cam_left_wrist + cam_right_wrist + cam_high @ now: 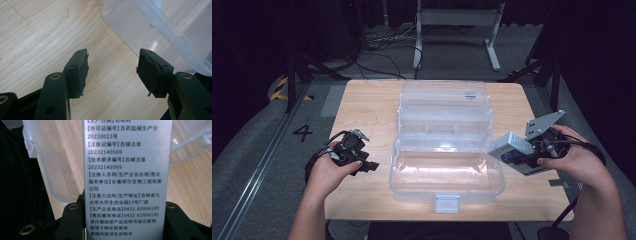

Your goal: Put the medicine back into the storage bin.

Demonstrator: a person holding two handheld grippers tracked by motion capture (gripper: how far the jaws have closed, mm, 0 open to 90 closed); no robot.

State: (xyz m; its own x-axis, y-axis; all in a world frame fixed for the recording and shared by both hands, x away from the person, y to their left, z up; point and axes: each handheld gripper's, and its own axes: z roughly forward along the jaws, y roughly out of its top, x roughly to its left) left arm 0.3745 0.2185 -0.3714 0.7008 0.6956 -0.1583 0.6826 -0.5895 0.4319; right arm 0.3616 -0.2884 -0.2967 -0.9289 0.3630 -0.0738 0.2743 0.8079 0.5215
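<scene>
Right tool (532, 156) grips a small grey-white rectangular cardboard box (512, 148), its two black jaws pressed against the carton's sides, and holds it in the air just past the right edge of the clear plastic hinged storage case (447, 175). From the high view the carton shows as a tilted block with a pale top face and a darker label side; the right gripper view instead brings its silver-grey printed face (127, 170) close enough to show rows of black Chinese characters and numbers, with the case's translucent wall behind it. Left tool (357, 161) rests low by the case's left side above the light wooden counter (362, 100), jaws apart with nothing between them. The left gripper view shows its worn black pads (81, 68) over bare wood grain (37, 37), with the case's rounded corner (130, 27) just beyond.
</scene>
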